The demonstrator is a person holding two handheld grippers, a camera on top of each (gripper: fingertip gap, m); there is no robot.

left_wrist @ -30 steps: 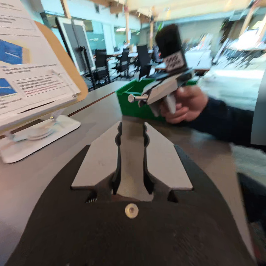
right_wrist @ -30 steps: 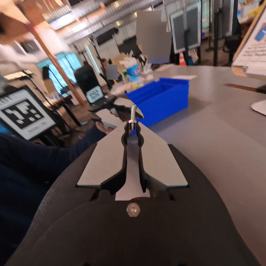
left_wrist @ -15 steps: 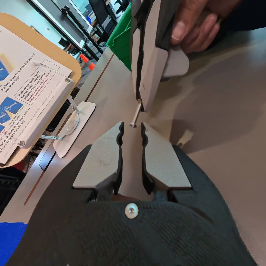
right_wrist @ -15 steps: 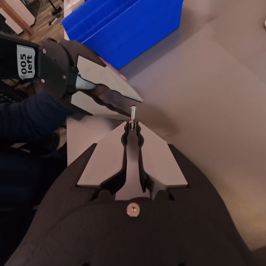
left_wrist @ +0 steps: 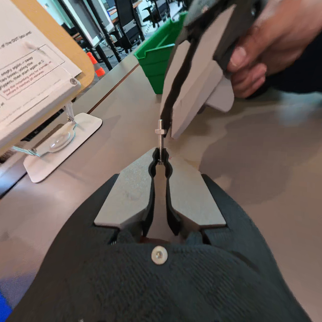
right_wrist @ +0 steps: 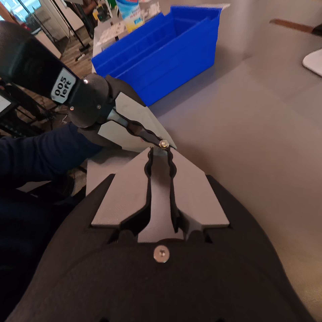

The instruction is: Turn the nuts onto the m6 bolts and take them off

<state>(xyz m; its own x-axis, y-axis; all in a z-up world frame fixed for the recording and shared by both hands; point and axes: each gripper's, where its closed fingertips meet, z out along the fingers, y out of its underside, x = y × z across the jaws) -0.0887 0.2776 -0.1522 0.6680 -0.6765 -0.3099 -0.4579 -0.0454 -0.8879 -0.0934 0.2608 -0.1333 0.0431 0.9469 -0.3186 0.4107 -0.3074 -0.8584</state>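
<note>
A silver bolt (left_wrist: 160, 142) with a nut (left_wrist: 160, 131) threaded near its far end stands upright in my left gripper (left_wrist: 160, 153), which is shut on the bolt's lower end just above the grey table (left_wrist: 261, 174). My right gripper (left_wrist: 169, 134) comes down from the upper right, held by a hand (left_wrist: 261, 43), its tips right beside the nut. In the right wrist view my right gripper (right_wrist: 159, 150) is open with a narrow gap. The nut (right_wrist: 163, 143) shows end-on just beyond its right fingertip, held out by the left gripper (right_wrist: 161, 142).
A green bin (left_wrist: 156, 57) stands at the back of the table. A blue bin (right_wrist: 165, 57) stands behind the left gripper. A clipboard with an instruction sheet (left_wrist: 34, 69) sits on a white stand (left_wrist: 61, 144) at the left. A wipes canister (right_wrist: 130, 14) is beyond the blue bin. The grippers are tip to tip, or close to it.
The bolt has passed from my right gripper to my left. The left gripper has shut on it; the right gripper has opened and now sits beside the nut.
</note>
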